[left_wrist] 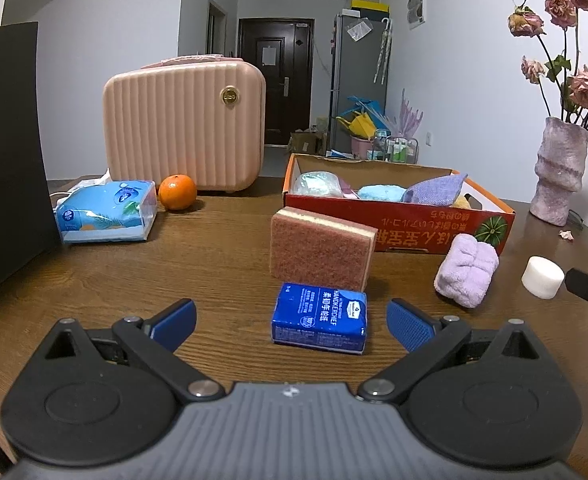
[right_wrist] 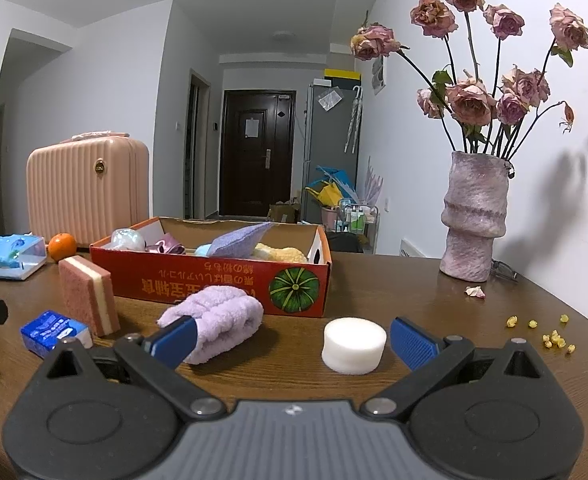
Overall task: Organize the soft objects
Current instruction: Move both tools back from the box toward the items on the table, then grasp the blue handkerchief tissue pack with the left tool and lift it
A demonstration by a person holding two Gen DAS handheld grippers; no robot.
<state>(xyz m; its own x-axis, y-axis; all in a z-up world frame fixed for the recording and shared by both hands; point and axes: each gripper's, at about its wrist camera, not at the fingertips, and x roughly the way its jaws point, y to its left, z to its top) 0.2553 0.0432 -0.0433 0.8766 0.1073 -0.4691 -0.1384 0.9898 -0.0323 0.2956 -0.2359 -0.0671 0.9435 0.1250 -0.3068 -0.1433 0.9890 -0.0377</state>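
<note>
My left gripper (left_wrist: 292,326) is open, its blue pads either side of a blue handkerchief tissue pack (left_wrist: 319,319) on the table. A pink sponge (left_wrist: 321,249) stands on edge just behind the pack. A rolled lilac towel (left_wrist: 467,269) and a white foam puck (left_wrist: 542,277) lie to the right. My right gripper (right_wrist: 292,340) is open, with the white puck (right_wrist: 354,345) between its pads and the lilac towel (right_wrist: 214,322) by the left pad. The red cardboard box (right_wrist: 230,282) behind holds several soft items, including a purple cloth (right_wrist: 240,240).
A pink ribbed case (left_wrist: 184,128), an orange (left_wrist: 177,192) and a blue tissue pack (left_wrist: 106,212) sit at the back left. A vase of dried roses (right_wrist: 474,216) stands at the right. Yellow crumbs (right_wrist: 554,338) and a petal (right_wrist: 475,291) lie nearby. A black panel (left_wrist: 6,160) stands at the far left.
</note>
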